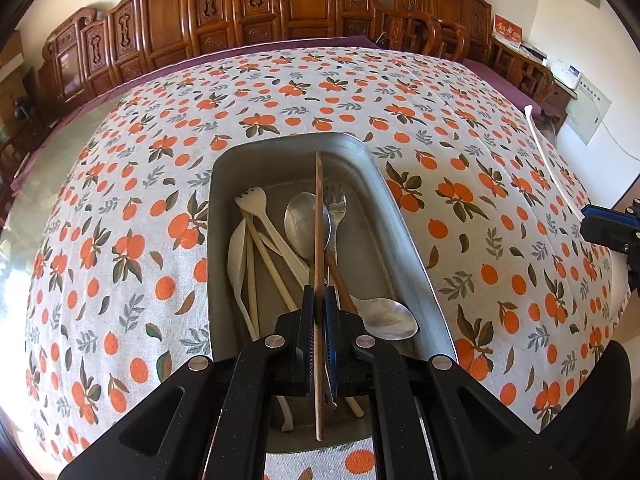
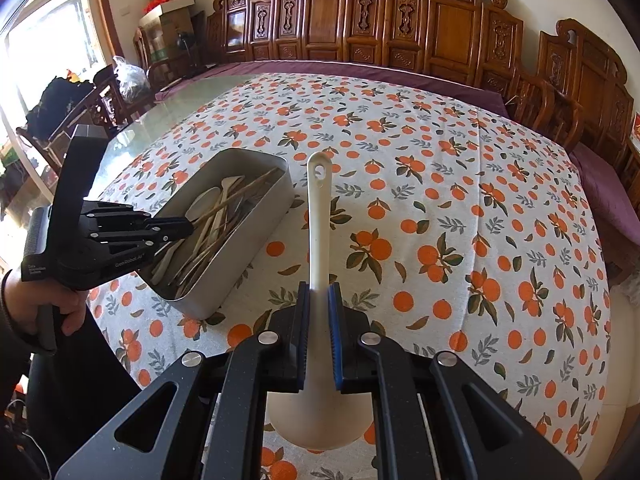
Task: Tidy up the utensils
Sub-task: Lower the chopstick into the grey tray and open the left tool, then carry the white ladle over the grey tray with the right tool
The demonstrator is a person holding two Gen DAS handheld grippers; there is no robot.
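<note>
Left jaws pinch chopstick [image 1: 319, 216] over tray [image 1: 384, 184]; right jaws clamp ladle [image 2: 320, 232].

Orange-print tablecloth [image 1: 160, 208], carved wooden chairs [image 2: 452, 28], cardboard boxes [image 2: 172, 4] behind.

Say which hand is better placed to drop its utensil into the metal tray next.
Left. The left gripper holds its brown chopstick directly over the metal tray; the right gripper, clamping the white spoon, is beside it.

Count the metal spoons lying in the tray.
2. One metal spoon lies mid-tray, bowl toward the far end; the other spoon rests near the tray right wall. More may hide beneath the pile.
</note>
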